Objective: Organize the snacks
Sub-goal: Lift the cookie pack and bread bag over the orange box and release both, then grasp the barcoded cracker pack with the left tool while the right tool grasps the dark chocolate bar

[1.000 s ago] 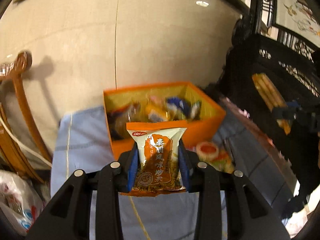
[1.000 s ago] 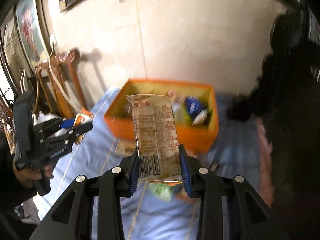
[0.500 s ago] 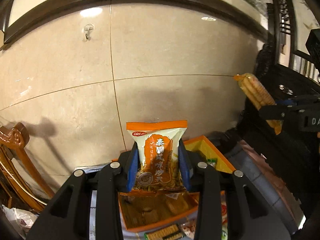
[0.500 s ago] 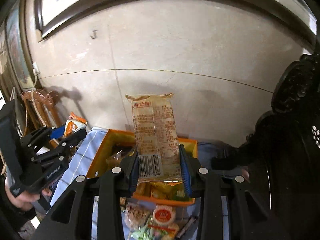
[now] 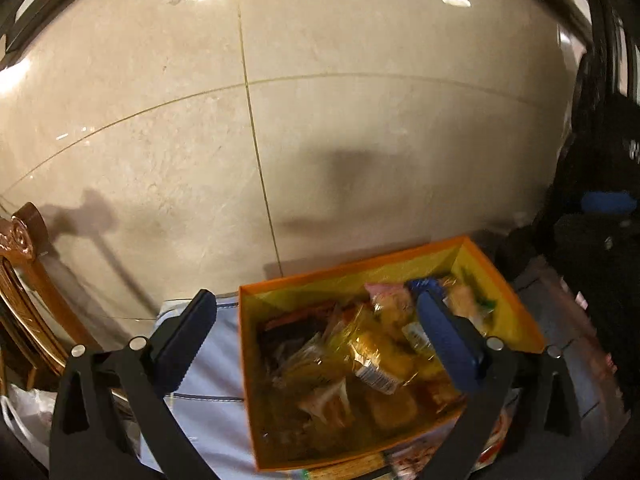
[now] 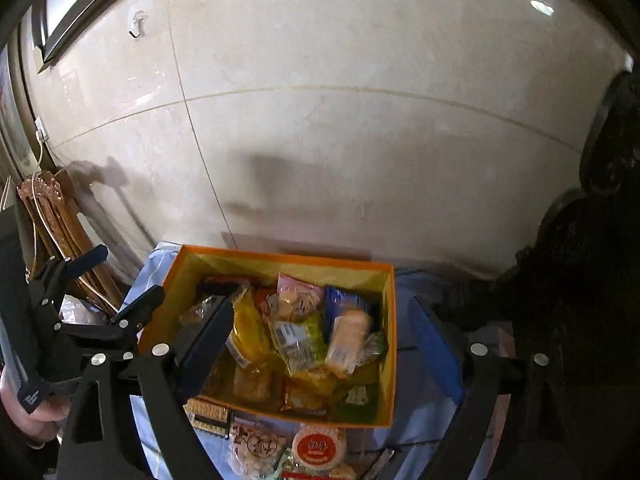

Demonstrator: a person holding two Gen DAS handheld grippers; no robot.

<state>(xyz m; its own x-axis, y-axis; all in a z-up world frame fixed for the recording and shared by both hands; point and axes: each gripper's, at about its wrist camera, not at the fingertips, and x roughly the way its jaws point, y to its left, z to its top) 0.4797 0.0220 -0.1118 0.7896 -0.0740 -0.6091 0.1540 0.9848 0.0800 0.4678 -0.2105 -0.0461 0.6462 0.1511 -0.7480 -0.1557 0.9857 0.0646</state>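
we hold the left gripper (image 5: pixel 316 332) in the lower middle of the left wrist view, its jaws having just been opening and now spread wide with nothing between them. below it sits the open orange cardboard box (image 5: pixel 360 276) with yellow inner walls, heaped with wrapped snack packets (image 5: pixel 376 360). in the right wrist view the right gripper (image 6: pixel 320 336) is likewise released, jaws having just been opening, empty, above the same box (image 6: pixel 280 258) at lower centre. more snack packs (image 6: pixel 318 448) lie on the pale blue cloth (image 6: pixel 416 424) just beside the box's near wall. behind it rises the beige tiled wall (image 6: pixel 340 140).
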